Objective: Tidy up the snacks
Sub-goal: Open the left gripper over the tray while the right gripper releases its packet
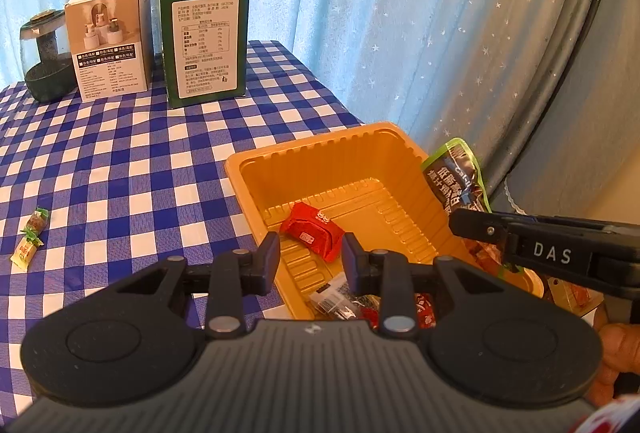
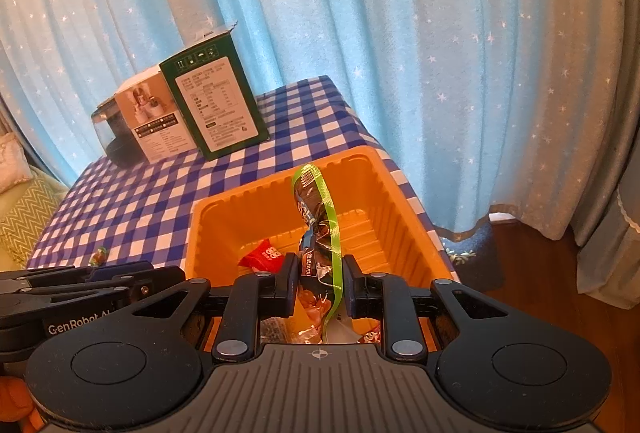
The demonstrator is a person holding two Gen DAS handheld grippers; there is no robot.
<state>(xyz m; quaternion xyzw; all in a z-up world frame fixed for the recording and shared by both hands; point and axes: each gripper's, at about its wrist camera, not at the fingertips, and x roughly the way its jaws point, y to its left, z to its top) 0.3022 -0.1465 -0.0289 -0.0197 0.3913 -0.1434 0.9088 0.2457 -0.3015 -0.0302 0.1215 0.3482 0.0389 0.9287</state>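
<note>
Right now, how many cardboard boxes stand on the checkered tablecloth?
2. A white cardboard box stands at the table's far edge beside a dark glass jar; a taller green cardboard box stands just right of it. Nothing suggests another hidden behind them.

An orange plastic tray (image 1: 256, 169) with ribbed walls sits at the edge of the blue-checked table. On its floor lies a red wrapped snack (image 1: 312, 231), tilted, with more small wrapped snacks (image 1: 340, 297) heaped at the near end. A dark snack pouch with a green edge (image 2: 316, 217) stands upright above the tray. Two small green-and-yellow candies (image 1: 31, 237) lie apart on the cloth, well left of the tray
</note>
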